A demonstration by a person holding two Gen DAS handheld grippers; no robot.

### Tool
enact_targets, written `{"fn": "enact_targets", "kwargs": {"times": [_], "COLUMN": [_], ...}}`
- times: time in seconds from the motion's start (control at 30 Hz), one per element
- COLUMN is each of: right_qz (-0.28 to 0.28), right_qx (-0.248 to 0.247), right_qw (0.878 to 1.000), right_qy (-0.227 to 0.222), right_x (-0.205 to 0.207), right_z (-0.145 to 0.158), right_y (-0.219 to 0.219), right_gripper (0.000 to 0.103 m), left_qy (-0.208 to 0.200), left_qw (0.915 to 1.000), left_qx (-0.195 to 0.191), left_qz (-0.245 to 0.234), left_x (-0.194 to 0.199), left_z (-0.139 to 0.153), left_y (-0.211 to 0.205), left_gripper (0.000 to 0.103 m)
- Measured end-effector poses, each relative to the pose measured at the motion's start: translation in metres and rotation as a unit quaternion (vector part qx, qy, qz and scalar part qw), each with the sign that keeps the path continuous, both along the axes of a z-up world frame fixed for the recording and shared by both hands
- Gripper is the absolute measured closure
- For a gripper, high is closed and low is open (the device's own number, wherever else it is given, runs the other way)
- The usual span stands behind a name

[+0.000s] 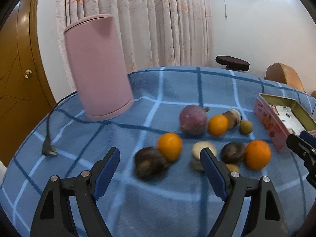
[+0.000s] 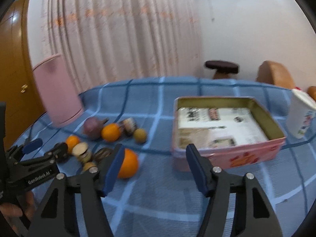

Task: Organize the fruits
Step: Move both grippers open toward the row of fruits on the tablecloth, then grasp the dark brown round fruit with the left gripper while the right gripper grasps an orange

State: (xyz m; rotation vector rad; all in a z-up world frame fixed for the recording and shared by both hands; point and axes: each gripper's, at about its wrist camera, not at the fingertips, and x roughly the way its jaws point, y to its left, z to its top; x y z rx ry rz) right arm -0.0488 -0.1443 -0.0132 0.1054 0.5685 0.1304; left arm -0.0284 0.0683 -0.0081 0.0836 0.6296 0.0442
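A pleated floral curtain [image 1: 138, 23] and white wall [image 1: 256, 35] fill the room behind, with a brown door [image 1: 17, 79] at the left. The table wears a blue checked cloth [image 1: 167, 193]. On it stands a tall pink canister [image 1: 96, 67] beside a dark cord and plug [image 1: 48, 150]; an open pink tin [image 2: 227, 134] sits to the right. Fruits lie scattered mid-cloth between canister and tin: oranges [image 1: 257, 154], a purple fruit [image 1: 193, 119], a small green one [image 1: 246, 127]. The left gripper [image 1: 160, 169] and right gripper [image 2: 154, 164] both hang spread wide, holding nothing
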Motion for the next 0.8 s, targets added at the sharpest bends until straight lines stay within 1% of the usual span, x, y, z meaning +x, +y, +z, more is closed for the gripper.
{"fn": "enact_targets", "kwargs": {"times": [0.07, 0.1, 0.17, 0.27, 0.33, 0.4, 0.47, 0.5, 0.53, 0.6, 0.7, 0.77, 0.8], "right_qz": [0.02, 0.035, 0.044, 0.058, 0.054, 0.058, 0.063, 0.069, 0.076, 0.087, 0.087, 0.094, 0.094], "right_qx": [0.004, 0.007, 0.001, -0.008, -0.027, -0.03, -0.051, -0.066, -0.07, -0.064, -0.035, -0.019, -0.02], "right_qw": [1.0, 0.999, 0.998, 0.996, 0.994, 0.994, 0.992, 0.99, 0.989, 0.987, 0.987, 0.986, 0.986], "right_qy": [0.011, 0.022, 0.04, 0.072, 0.092, 0.093, 0.092, 0.099, 0.107, 0.121, 0.133, 0.139, 0.138], "right_x": [0.003, 0.006, 0.011, 0.022, 0.028, 0.032, 0.036, 0.038, 0.039, 0.039, 0.039, 0.041, 0.042], "right_z": [-0.003, -0.006, -0.011, -0.019, -0.023, -0.023, -0.024, -0.027, -0.029, -0.033, -0.035, -0.036, -0.035], "right_y": [0.007, 0.012, 0.019, 0.028, 0.035, 0.039, 0.049, 0.057, 0.058, 0.059, 0.047, 0.044, 0.045], "right_gripper": [0.036, 0.036, 0.036, 0.041, 0.042, 0.042, 0.042, 0.044, 0.044, 0.045, 0.052, 0.053, 0.053], "left_qy": [0.0, 0.01, 0.025, 0.032, 0.036, 0.046, 0.045, 0.047, 0.051, 0.056, 0.066, 0.083, 0.089], "left_qw": [0.9999, 0.9999, 0.9993, 0.9984, 0.9983, 0.9981, 0.9979, 0.9978, 0.9976, 0.9972, 0.9964, 0.9951, 0.9947], "left_qx": [0.012, 0.009, 0.025, 0.039, 0.033, 0.024, 0.026, 0.023, 0.022, 0.014, 0.009, 0.005, 0.004], "left_qz": [0.003, 0.0, -0.013, -0.024, -0.031, -0.032, -0.038, -0.04, -0.042, -0.047, -0.052, -0.053, -0.052], "left_x": [-0.005, -0.005, -0.01, -0.013, -0.011, -0.003, 0.004, 0.009, 0.014, 0.019, 0.03, 0.037, 0.039], "left_z": [-0.003, -0.004, -0.005, -0.007, -0.007, -0.004, -0.004, -0.005, -0.004, -0.005, -0.009, -0.017, -0.021], "left_y": [0.008, 0.011, 0.016, 0.023, 0.029, 0.033, 0.03, 0.029, 0.028, 0.029, 0.028, 0.027, 0.026], "left_gripper": [0.019, 0.019, 0.019, 0.019, 0.019, 0.019, 0.019, 0.019, 0.019, 0.019, 0.019, 0.019, 0.019]}}
